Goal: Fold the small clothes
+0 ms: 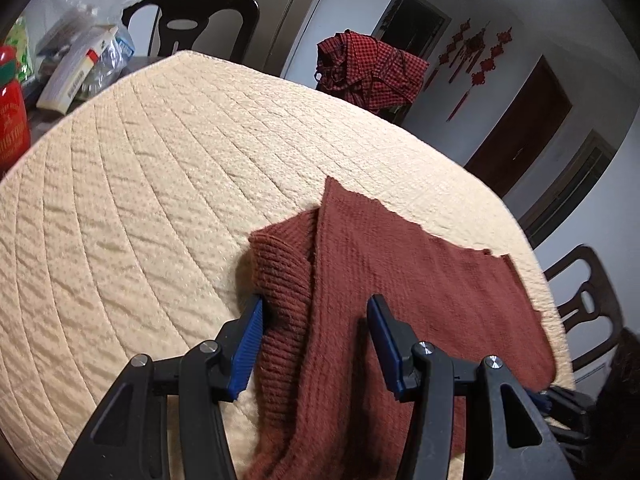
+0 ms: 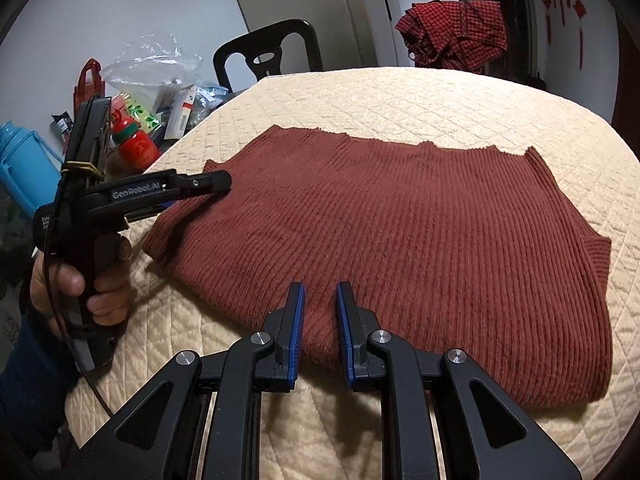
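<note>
A rust-red ribbed knit sweater (image 1: pixel 400 280) (image 2: pixel 400 220) lies folded on the cream quilted table cover (image 1: pixel 160 200) (image 2: pixel 440 100). My left gripper (image 1: pixel 316 300) stands open over the sweater's left end. A ribbed cuff bulges against its left pad, and its right pad hovers over flat knit. From the right wrist view, a hand (image 2: pixel 100 280) holds the left gripper (image 2: pixel 218 184) with its tip on the sweater's left corner. My right gripper (image 2: pixel 319 286) is at the sweater's near edge, its jaws narrowed on a ridge of the knit.
A black chair (image 1: pixel 192 24) (image 2: pixel 272 52) stands behind the table. A red checked cloth (image 1: pixel 372 72) (image 2: pixel 456 32) hangs over another chair. A red bottle (image 2: pixel 136 144), a blue flask (image 2: pixel 24 168) and plastic bags (image 2: pixel 152 64) crowd the left. A third chair (image 1: pixel 588 292) stands at the right.
</note>
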The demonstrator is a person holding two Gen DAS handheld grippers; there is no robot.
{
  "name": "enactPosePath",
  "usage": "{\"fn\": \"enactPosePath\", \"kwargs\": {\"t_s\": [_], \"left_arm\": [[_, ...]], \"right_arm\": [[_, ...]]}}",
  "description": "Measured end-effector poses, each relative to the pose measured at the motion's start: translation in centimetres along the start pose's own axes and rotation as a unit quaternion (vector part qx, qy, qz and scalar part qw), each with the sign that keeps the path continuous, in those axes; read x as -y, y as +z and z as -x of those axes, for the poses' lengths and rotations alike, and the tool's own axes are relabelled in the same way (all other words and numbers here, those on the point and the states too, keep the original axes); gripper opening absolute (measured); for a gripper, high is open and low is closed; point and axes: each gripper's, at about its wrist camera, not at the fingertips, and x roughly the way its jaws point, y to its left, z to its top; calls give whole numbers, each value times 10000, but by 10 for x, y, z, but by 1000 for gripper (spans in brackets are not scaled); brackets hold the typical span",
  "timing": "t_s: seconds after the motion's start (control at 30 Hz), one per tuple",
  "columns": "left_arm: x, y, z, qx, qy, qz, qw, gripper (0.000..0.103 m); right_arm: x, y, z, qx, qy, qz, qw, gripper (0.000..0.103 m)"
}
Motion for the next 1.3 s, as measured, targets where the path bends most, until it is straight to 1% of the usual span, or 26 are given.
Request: {"fn": "enactPosePath", "kwargs": {"t_s": [0.07, 0.23, 0.3, 0.47, 0.57, 0.67, 0.73, 0.8, 0.93, 0.97, 1.0, 1.03, 1.1, 1.17, 1.3], "left_arm": [[-1, -3, 3, -47, -137, 65, 9999, 54], [-5, -15, 10, -102, -277, 220, 9993, 54], [-9, -16, 12, -97, -386, 312, 9987, 54], [-14, -1, 1, -80, -389, 443, 9982, 54], [-13, 10, -11, -66, -391, 378, 9985, 54], [-13, 14, -16, -74, -476, 407, 9980, 54], [-13, 12, -14, -106, -577, 458, 9972, 54], [-13, 4, -11, -236, -868, 588, 9942, 54], [-12, -7, -2, -241, -941, 546, 9938, 53], [-12, -9, -2, -285, -934, 541, 9938, 51], [-13, -9, -2, -281, -896, 535, 9941, 46], [-13, -8, -3, -277, -828, 507, 9949, 44], [-13, -6, -6, -320, -760, 487, 9954, 26], [-14, -5, -10, -395, -826, 568, 9942, 24], [-11, -5, -3, -295, -819, 480, 9951, 22]], "right_arm": [[1, -3, 1, -24, 35, -47, 10000, 16], [2, -10, 4, -56, 87, -141, 9998, 16], [1, -12, 6, -67, 82, -125, 9999, 16], [1, -12, 4, -72, 121, -117, 9998, 16], [2, -13, 4, -63, 152, -140, 9998, 16], [3, -13, 4, -50, 178, -163, 9997, 16], [4, -14, 5, -45, 197, -173, 9996, 16], [5, -14, 5, -41, 220, -187, 9996, 16], [7, -14, 4, -41, 286, -233, 9993, 17], [7, -14, 4, -43, 296, -240, 9993, 17], [7, -14, 4, -45, 305, -247, 9992, 17], [7, -14, 4, -46, 307, -247, 9992, 17], [8, -14, 4, -45, 311, -247, 9992, 17], [8, -14, 5, -47, 309, -251, 9992, 17], [11, -16, 16, -19, 298, -272, 9992, 17]]}}
